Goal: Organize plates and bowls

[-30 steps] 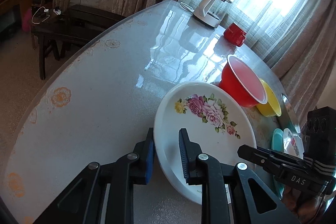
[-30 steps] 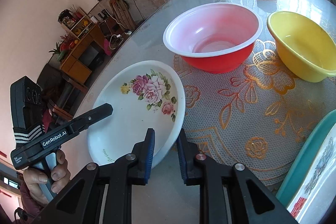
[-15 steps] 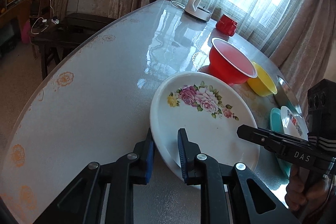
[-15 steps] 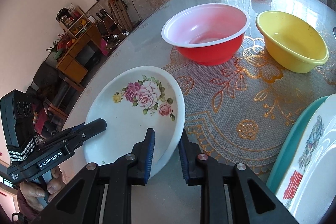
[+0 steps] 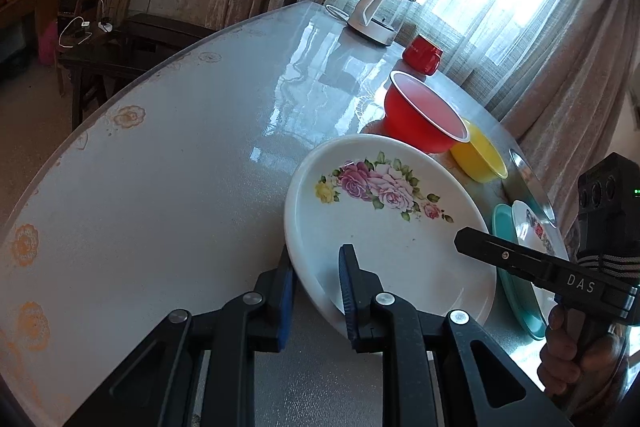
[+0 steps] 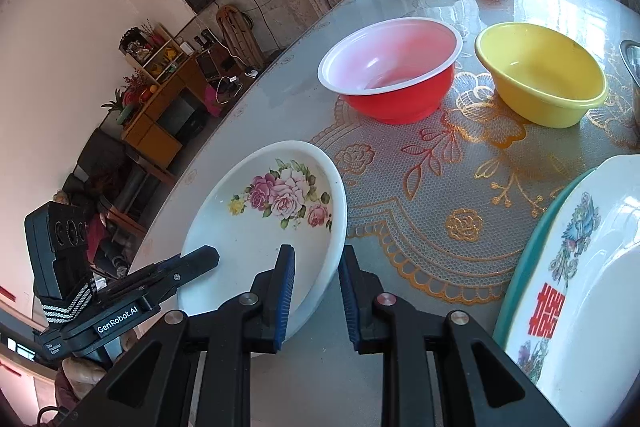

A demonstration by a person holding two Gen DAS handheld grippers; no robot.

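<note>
A white plate with pink roses (image 5: 384, 227) is held above the table by both grippers. My left gripper (image 5: 316, 287) is shut on its near left rim. My right gripper (image 6: 316, 283) is shut on its right rim (image 6: 328, 267). The same plate shows in the right wrist view (image 6: 260, 227). A red bowl (image 6: 392, 67) and a yellow bowl (image 6: 540, 75) stand on the lace mat behind it. A teal plate (image 6: 532, 251) with a white printed plate (image 6: 580, 287) on it lies at the right.
A white kettle (image 5: 378, 13) and a red mug (image 5: 422, 53) stand at the far end of the glass-topped table (image 5: 160, 187). A metal dish (image 5: 528, 179) lies beyond the yellow bowl. Chairs and a cabinet stand past the table's left edge.
Both grippers have lifted and drawn the rose plate back toward me, away from the red bowl. The stacked plates at the right have come further into the right wrist view.
</note>
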